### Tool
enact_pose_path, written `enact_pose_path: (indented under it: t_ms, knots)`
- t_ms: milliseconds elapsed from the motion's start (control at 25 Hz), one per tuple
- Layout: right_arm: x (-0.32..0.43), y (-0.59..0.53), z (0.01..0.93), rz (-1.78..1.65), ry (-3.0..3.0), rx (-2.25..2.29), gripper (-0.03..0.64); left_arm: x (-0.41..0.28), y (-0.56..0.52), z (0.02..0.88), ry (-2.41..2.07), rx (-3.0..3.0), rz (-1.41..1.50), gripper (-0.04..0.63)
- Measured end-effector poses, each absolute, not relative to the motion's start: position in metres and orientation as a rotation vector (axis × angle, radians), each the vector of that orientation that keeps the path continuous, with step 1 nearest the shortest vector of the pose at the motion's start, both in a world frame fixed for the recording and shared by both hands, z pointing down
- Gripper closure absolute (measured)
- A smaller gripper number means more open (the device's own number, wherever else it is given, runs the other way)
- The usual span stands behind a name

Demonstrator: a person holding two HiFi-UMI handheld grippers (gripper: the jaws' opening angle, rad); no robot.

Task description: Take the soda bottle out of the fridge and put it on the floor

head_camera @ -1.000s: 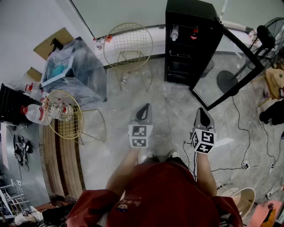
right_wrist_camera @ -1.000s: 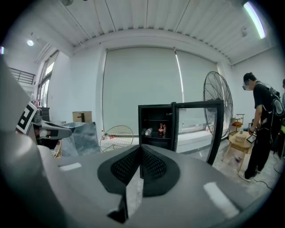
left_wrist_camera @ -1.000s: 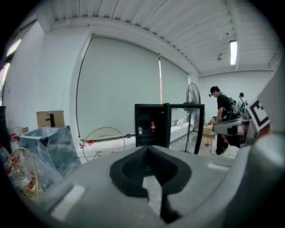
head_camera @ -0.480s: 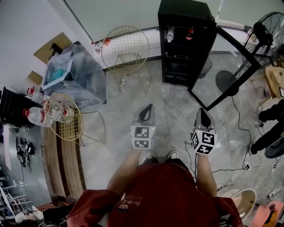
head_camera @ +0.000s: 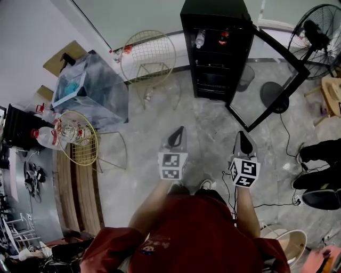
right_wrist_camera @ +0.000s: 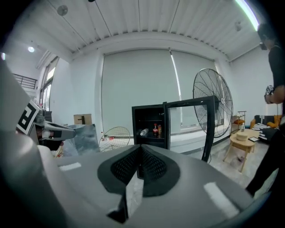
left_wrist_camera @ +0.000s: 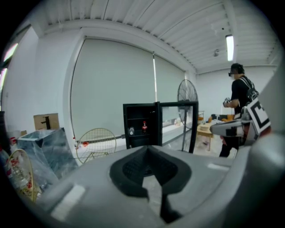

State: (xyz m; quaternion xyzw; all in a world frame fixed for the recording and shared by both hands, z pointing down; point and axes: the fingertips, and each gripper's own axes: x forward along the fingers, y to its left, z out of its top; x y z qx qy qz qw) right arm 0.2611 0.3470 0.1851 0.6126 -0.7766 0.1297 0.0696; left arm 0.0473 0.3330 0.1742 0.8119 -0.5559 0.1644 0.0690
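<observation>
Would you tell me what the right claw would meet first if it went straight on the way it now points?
Probably the open fridge, near its lower shelves; the way looks free, though the down-tilted right claw might meet floor first.

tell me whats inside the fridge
On the top shelf of the open fridge: a clear bottle lying on its side and a dark soda bottle standing beside it. The lower shelves are too dark to tell what they hold.

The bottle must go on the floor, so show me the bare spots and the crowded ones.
Bare floor lies between the fridge, the wire chair, the left gripper and the right gripper. Crowded: cables right of the glass door.
</observation>
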Motion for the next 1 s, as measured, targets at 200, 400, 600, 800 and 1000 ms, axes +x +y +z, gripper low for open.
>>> enact_pose_path:
  t_ms: [200, 400, 600, 800, 1000]
  knots:
    - [0.275, 0.348, 0.206, 0.428, -2.344, 1.769, 0.617, 0.066, 0.342, 0.191, -1.669, 2.407, 0.556, 0.597]
    - [0.277, 0.346, 0.213, 0.473, -2.332, 1.753, 0.616, 0.064, 0.343, 0.201, -1.665, 2.367, 0.56, 0.595]
    - [0.279, 0.332, 0.216, 0.485, -2.324, 1.747, 0.617, 0.064, 0.33, 0.205, -1.653, 2.35, 0.55, 0.595]
    - [0.264, 0.312, 0.219, 0.47, -2.315, 1.727, 0.615, 0.058, 0.308, 0.207, -1.605, 2.373, 0.493, 0.595]
    - [0.245, 0.275, 0.22, 0.433, -2.302, 1.713, 0.615, 0.052, 0.267, 0.21, -1.557, 2.405, 0.429, 0.595]
